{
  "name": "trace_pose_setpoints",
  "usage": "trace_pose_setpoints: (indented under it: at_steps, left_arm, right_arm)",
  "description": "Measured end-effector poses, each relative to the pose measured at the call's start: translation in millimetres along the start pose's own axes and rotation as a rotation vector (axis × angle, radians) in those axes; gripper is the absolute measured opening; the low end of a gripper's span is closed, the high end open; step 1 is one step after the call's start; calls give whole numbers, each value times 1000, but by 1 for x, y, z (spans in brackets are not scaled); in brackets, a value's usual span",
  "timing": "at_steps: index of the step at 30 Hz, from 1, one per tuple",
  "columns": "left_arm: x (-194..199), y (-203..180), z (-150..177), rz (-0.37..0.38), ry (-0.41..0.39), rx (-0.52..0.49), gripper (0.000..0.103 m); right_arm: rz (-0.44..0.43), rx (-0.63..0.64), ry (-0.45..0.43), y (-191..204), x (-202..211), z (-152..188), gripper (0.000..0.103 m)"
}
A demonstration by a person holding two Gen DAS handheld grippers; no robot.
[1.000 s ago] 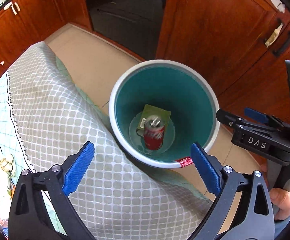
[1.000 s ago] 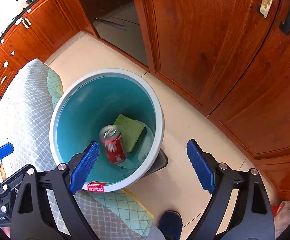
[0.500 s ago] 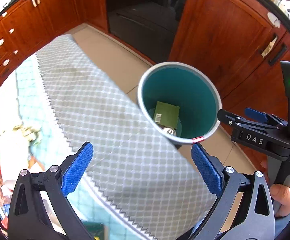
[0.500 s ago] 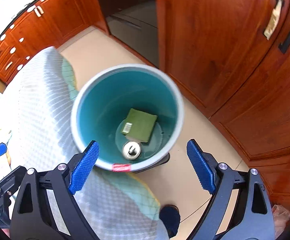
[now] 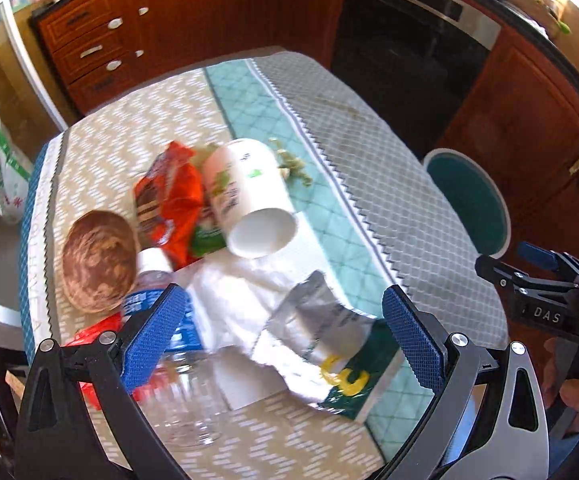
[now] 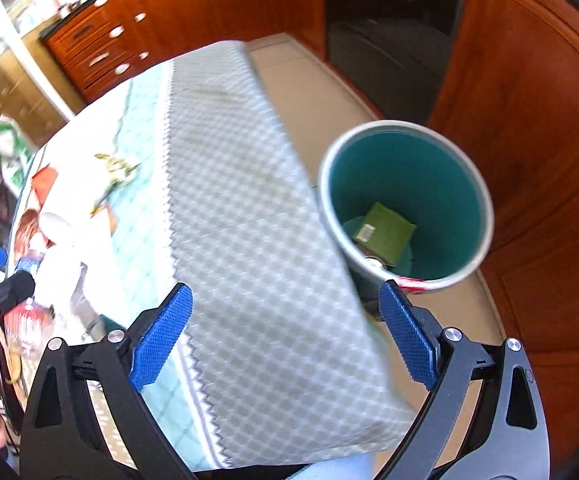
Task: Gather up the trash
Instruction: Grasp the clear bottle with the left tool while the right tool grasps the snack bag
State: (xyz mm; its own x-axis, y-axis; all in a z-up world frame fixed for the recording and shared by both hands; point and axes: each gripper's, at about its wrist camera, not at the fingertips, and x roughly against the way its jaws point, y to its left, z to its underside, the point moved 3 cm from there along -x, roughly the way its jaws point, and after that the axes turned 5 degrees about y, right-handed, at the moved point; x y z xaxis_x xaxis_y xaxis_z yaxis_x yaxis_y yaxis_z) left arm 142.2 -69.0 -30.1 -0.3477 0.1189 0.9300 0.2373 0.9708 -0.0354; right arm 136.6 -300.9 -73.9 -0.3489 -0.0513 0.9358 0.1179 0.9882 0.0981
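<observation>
My left gripper [image 5: 285, 336] is open and empty above a pile of trash on the table. Between its fingers lie a torn silver-and-green wrapper [image 5: 329, 344] and white tissue [image 5: 241, 288]. Behind them lie a white paper cup [image 5: 249, 196] on its side, an orange snack bag [image 5: 169, 200] and a clear plastic bottle [image 5: 169, 320]. My right gripper [image 6: 285, 336] is open and empty over the table's edge. The teal bin [image 6: 409, 176] stands on the floor to its right, holding a green box [image 6: 385, 232] and a can [image 6: 373, 262].
A brown wooden bowl [image 5: 97, 260] sits at the table's left. The tablecloth [image 6: 241, 200] hangs over the edge next to the bin. Wooden cabinets [image 5: 209, 20] and a dark oven [image 5: 409, 40] surround the table. The bin also shows in the left wrist view [image 5: 465, 204].
Both grippers have swung left, away from the bin and back over the table. The left one now faces the trash pile; the bin has slid to the right in both views.
</observation>
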Motion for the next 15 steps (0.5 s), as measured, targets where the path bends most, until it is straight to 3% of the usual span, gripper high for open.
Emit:
trace_pose_setpoints:
  at_steps: [7, 15]
  left_arm:
    - [-12, 60, 41, -14, 44, 104, 99]
    - [-24, 94, 66, 18, 78, 176, 99]
  right_arm:
    - [-50, 172, 40, 77, -12, 23, 90]
    - [-9, 533, 34, 158, -30, 50, 90]
